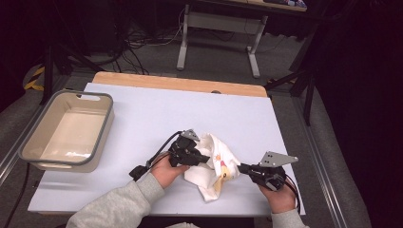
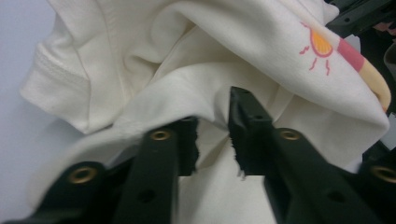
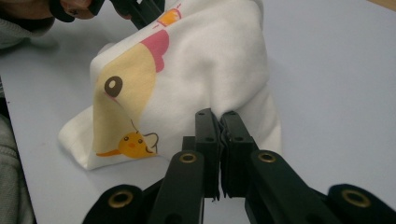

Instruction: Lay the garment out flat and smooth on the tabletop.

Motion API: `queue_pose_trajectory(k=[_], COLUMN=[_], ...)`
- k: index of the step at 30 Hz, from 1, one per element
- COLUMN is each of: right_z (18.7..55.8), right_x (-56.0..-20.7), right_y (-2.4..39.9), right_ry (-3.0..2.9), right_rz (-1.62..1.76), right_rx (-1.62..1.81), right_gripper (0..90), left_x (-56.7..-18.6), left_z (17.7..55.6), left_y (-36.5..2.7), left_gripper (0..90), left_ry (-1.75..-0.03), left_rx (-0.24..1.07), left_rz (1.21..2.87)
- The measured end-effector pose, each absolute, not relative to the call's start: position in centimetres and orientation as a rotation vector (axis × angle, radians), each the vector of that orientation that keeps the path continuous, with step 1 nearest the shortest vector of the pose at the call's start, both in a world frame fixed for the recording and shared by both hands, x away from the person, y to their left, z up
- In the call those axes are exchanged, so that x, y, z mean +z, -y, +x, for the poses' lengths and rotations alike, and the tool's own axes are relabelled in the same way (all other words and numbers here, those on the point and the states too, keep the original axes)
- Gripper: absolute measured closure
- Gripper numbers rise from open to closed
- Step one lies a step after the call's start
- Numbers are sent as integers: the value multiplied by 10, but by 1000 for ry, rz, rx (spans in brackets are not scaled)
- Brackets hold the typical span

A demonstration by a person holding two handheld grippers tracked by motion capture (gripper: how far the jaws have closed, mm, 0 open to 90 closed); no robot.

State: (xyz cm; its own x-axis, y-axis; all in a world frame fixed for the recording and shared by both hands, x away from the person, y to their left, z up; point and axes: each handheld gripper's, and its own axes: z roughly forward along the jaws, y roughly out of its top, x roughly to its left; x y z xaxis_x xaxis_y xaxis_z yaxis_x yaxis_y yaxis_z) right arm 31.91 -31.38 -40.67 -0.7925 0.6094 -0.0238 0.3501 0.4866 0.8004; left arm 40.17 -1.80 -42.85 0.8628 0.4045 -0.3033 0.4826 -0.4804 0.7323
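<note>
A white cloth (image 1: pixel 215 164) printed with a yellow chick lies bunched near the table's front edge. My left gripper (image 1: pixel 205 159) reaches into it from the left, and a fold of the cloth (image 2: pixel 187 60) sits pinched between the narrowly parted jaws (image 2: pixel 214 135). From the right, my right gripper (image 1: pixel 241 167) is shut on the cloth's edge (image 3: pixel 218 116). The cloth (image 3: pixel 210 60) rises like a tent between the two grips, its chick print facing the right gripper view. A hand holds each gripper.
A grey-rimmed beige tub (image 1: pixel 107 123) stands at the table's left edge. The table is covered by a white sheet (image 1: pixel 166 109), with a wooden strip along the far edge. A desk frame and cables stand on the floor beyond.
</note>
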Motion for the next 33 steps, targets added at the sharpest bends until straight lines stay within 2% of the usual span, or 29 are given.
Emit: queue_pose_trajectory(k=[2,4,11,17,33], right_z=[319,319,321,324,338], right_x=[-406,-405,-399,-395,-386], right_y=[313,313,318,322,322], right_ry=[-2427,-2418,-2364,-2314,-2260], right_rz=[803,799,814,857,878], right_rx=[1208,1214,1231,1235,1239], right_gripper=[871,870,873,874,874], left_x=[-427,-424,-409,-397,-394], left_z=[401,400,402,406,400], left_y=[17,15,-5,-37,-101], left_gripper=[875,886,891,891,891], left_ry=[-642,-638,-655,-722,-882], left_rx=[-84,-51,34,92,236], left_rz=[2137,2137,2091,2036,1980])
